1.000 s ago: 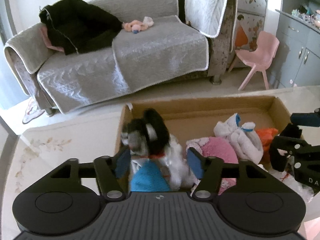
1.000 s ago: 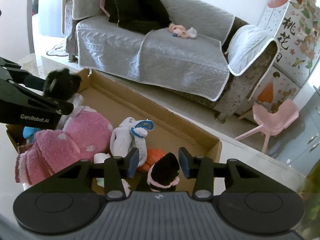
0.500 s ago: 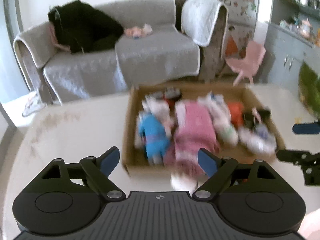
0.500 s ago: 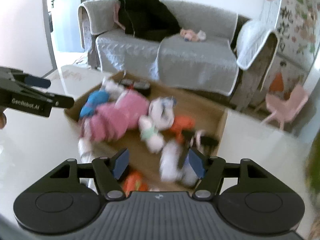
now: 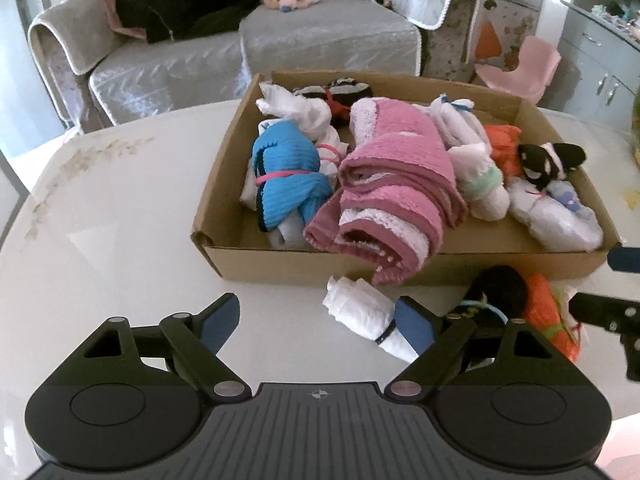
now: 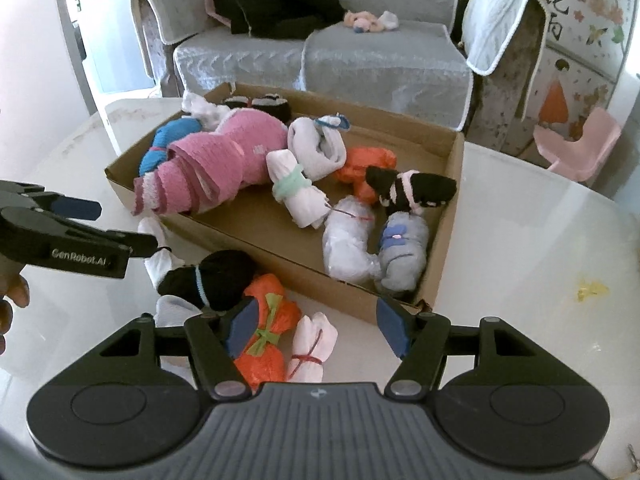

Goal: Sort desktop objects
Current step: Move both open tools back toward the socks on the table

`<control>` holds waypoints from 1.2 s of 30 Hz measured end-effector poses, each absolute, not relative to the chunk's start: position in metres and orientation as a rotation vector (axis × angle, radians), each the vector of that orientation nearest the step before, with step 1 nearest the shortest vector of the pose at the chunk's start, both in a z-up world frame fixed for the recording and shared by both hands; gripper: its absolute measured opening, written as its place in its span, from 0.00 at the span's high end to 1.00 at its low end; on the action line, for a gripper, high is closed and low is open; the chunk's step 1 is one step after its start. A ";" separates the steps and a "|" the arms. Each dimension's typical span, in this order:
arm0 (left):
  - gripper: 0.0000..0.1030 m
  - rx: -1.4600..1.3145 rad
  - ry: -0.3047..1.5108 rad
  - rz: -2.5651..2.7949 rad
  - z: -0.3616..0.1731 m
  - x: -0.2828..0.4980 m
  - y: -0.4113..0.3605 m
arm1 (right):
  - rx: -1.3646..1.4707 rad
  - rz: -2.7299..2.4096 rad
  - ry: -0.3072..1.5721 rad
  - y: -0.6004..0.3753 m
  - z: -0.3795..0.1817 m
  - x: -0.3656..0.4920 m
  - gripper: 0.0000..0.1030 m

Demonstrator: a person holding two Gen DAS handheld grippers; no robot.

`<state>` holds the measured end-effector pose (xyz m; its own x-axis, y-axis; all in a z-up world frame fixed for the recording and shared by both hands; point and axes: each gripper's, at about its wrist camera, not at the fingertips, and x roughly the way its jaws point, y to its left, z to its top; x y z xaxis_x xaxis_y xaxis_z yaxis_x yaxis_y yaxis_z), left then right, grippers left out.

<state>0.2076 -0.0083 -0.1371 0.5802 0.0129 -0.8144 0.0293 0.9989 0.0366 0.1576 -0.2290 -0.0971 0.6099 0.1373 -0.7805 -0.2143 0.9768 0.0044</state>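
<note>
A cardboard box (image 5: pixel 440 266) (image 6: pixel 256 236) on the white table holds several rolled sock and towel bundles, among them a pink towel roll (image 5: pixel 394 184) (image 6: pixel 212 164), a blue bundle (image 5: pixel 286 176) and a black-and-white bundle (image 6: pixel 412 192). In front of the box lie a white bundle (image 5: pixel 360 312), a black bundle (image 5: pixel 498 292) (image 6: pixel 216 276), an orange bundle (image 6: pixel 268 336) and a small white bundle (image 6: pixel 310 350). My left gripper (image 5: pixel 318 322) is open and empty above the table near the white bundle. My right gripper (image 6: pixel 318 328) is open and empty over the orange and small white bundles.
A grey sofa (image 5: pixel 280 36) with a black coat stands behind the table. A pink child's chair (image 5: pixel 520 68) and grey cabinets are at the right. The table edge curves at the left (image 5: pixel 24 200). The left gripper also shows in the right wrist view (image 6: pixel 80 236).
Both grippers have let go of their bundles in the box, opened, and pulled back toward me over the table in front of the box.
</note>
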 end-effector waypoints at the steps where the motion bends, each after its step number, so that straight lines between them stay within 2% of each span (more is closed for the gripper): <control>1: 0.14 0.043 0.955 -0.006 -0.139 0.210 -0.008 | -0.097 0.204 0.896 -0.228 -0.099 0.158 0.40; 11: 0.08 0.036 0.950 0.017 -0.145 0.209 -0.012 | -0.137 0.208 0.901 -0.217 -0.110 0.155 0.35; 17: 0.05 0.028 0.961 0.029 -0.145 0.205 -0.004 | -0.179 0.242 0.913 -0.207 -0.113 0.149 0.36; 19: 0.05 0.050 0.957 0.041 -0.144 0.202 -0.003 | -0.187 0.248 0.924 -0.205 -0.114 0.149 0.37; 26: 0.06 0.088 0.965 0.069 -0.138 0.189 0.013 | -0.142 0.259 0.969 -0.212 -0.121 0.142 0.51; 36: 0.03 -0.031 1.027 0.115 -0.137 0.190 0.028 | -0.122 0.261 0.975 -0.212 -0.122 0.140 0.51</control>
<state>0.1904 0.0278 -0.1373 0.5115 0.0810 -0.8554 -0.1104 0.9935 0.0281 0.1402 -0.2124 -0.1220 0.5333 0.1641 -0.8299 -0.2731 0.9619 0.0148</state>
